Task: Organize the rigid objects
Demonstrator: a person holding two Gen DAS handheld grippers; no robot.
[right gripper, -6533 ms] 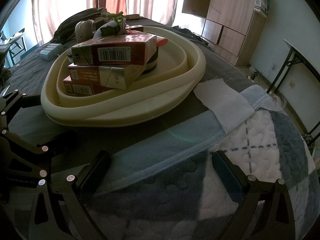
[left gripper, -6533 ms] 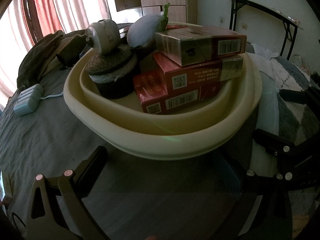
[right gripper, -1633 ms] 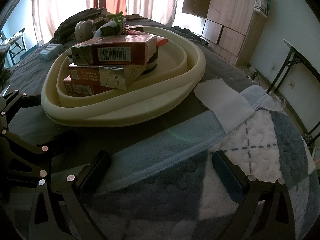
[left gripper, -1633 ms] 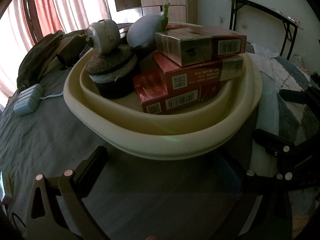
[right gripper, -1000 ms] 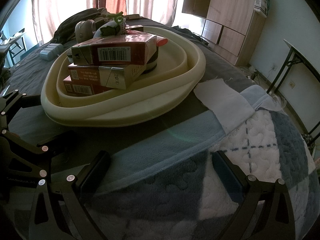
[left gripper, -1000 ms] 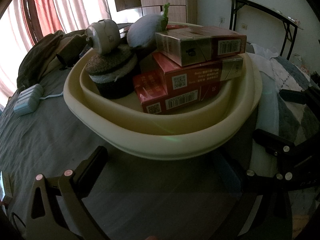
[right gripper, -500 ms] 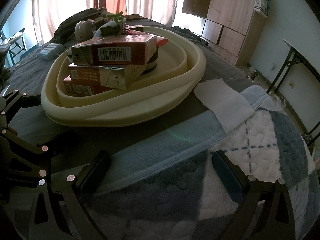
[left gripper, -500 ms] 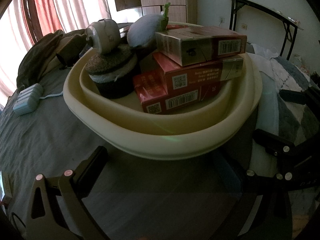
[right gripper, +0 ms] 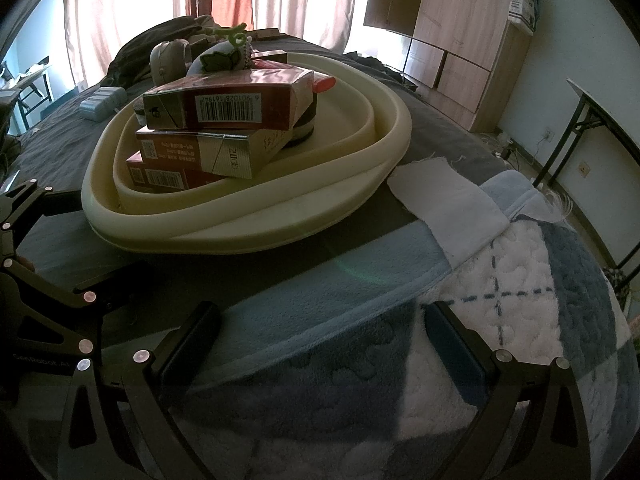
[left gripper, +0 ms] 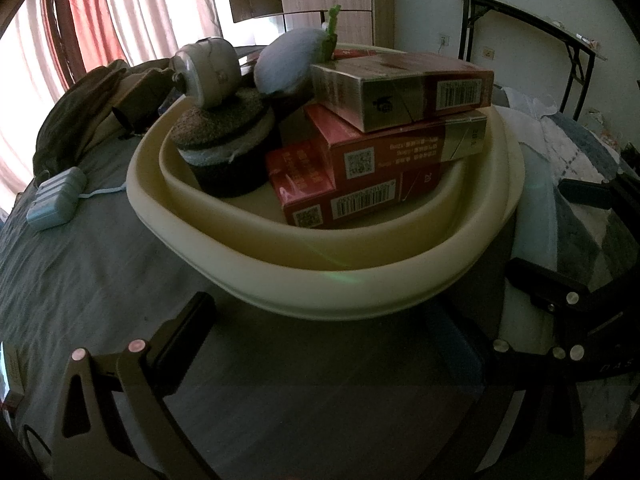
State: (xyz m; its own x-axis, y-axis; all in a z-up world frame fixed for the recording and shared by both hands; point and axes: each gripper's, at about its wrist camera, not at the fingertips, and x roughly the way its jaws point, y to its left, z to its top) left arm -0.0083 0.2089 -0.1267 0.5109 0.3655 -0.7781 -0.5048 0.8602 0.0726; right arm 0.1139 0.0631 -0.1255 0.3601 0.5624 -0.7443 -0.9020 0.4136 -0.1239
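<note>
A cream basin (left gripper: pixel 328 284) (right gripper: pixel 360 184) rests on the bed. Inside it three red cartons (left gripper: pixel 400 88) (right gripper: pixel 224 106) are stacked crosswise. Beside them stands a dark round holder with a grey top (left gripper: pixel 224 144), a beige ball-shaped device (left gripper: pixel 208 70) on it, and a blue plush fruit (left gripper: pixel 286 66) behind. My left gripper (left gripper: pixel 324 332) is open, low in front of the basin, nothing between its fingers. My right gripper (right gripper: pixel 320 332) is open over the blue and white blanket (right gripper: pixel 500 304), to the basin's right. Each gripper shows at the edge of the other's view.
A pale blue power strip (left gripper: pixel 56 198) with a white cord lies left of the basin. A dark bag (left gripper: pixel 88 108) sits behind. A wooden wardrobe (right gripper: pixel 460 40) and a folding table (right gripper: pixel 600 120) stand off the bed's right side. A white cloth (right gripper: pixel 444 200) lies by the basin.
</note>
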